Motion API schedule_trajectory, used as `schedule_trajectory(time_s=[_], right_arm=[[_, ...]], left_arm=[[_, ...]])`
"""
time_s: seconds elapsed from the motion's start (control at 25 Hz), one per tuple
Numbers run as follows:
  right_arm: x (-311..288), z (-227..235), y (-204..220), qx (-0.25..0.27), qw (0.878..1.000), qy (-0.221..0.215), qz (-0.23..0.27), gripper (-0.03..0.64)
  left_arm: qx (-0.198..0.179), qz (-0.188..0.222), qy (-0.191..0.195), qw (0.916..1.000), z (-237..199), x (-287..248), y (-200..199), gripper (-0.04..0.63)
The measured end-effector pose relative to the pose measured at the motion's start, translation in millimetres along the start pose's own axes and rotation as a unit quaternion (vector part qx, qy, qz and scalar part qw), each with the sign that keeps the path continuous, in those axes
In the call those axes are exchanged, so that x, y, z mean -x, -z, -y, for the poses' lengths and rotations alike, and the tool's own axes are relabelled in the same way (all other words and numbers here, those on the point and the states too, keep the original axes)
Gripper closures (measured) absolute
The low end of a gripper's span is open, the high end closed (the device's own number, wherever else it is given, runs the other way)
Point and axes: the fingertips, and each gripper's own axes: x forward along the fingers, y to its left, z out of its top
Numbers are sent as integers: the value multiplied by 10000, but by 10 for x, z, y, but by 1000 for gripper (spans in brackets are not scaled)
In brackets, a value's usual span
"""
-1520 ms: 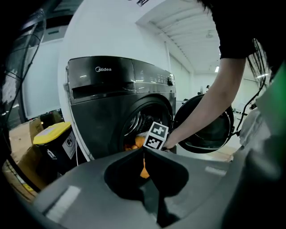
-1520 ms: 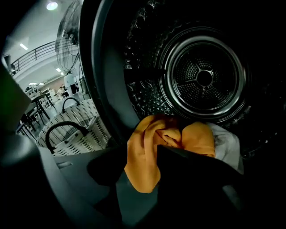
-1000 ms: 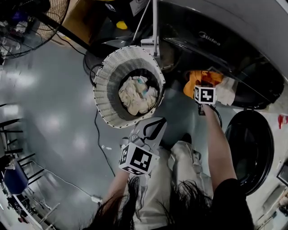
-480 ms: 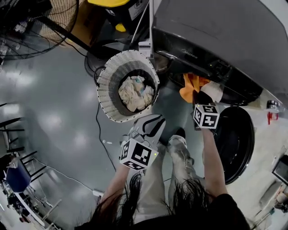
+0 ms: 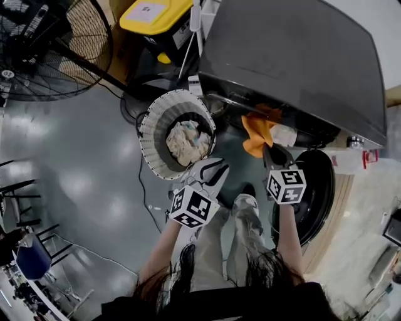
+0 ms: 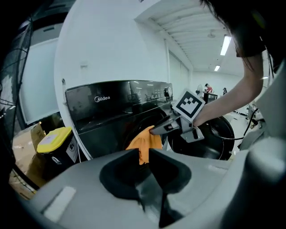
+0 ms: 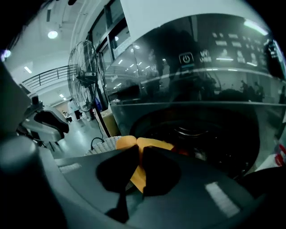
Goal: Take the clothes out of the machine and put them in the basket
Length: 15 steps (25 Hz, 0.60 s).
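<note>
The dark grey washing machine (image 5: 294, 56) stands at the upper right with its round door (image 5: 310, 194) swung open. An orange cloth (image 5: 257, 135) hangs in front of the drum opening, and my right gripper (image 5: 270, 153) is shut on it; the cloth (image 7: 154, 144) shows between the pads of the right gripper (image 7: 139, 150). A pale cloth (image 5: 285, 135) lies at the opening beside it. The white woven basket (image 5: 150, 135) stands left of the machine, with light clothes (image 5: 188, 141) in it. My left gripper (image 5: 213, 170) hovers near the basket's front rim, shut and empty (image 6: 143, 152).
A large floor fan (image 5: 50, 44) stands at the upper left. A yellow-lidded bin (image 5: 153, 15) sits behind the basket, and a cable (image 5: 143, 188) runs over the grey floor. The person's legs (image 5: 219, 251) are below the grippers.
The right gripper has risen and drawn back from the drum with the orange cloth, which now hangs free. The left gripper has risen a little. The machine's top now shows more.
</note>
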Motion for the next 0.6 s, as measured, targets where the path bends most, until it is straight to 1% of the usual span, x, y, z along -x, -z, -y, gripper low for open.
schedule_trajectory(time_s=[0.16,0.32,0.52,0.6], right_arm=[[279,-252,-368,199,9990,-257,307,566],[610,-461,-653,342,9966,-487,577,566],[1097,-661,-989,348,9917,-764,977,566],[1272,-720,-1118,333,9891,-862,1149,566]], left_arm=[[-167,-53,72,9998,0,-42,-103,510],[-234,-178,117,9995,25,-114,-141,408],[-361,-243,330,9985,82,-237,-174,286],[-396,-296,414,9979,89,-314,-163,265]])
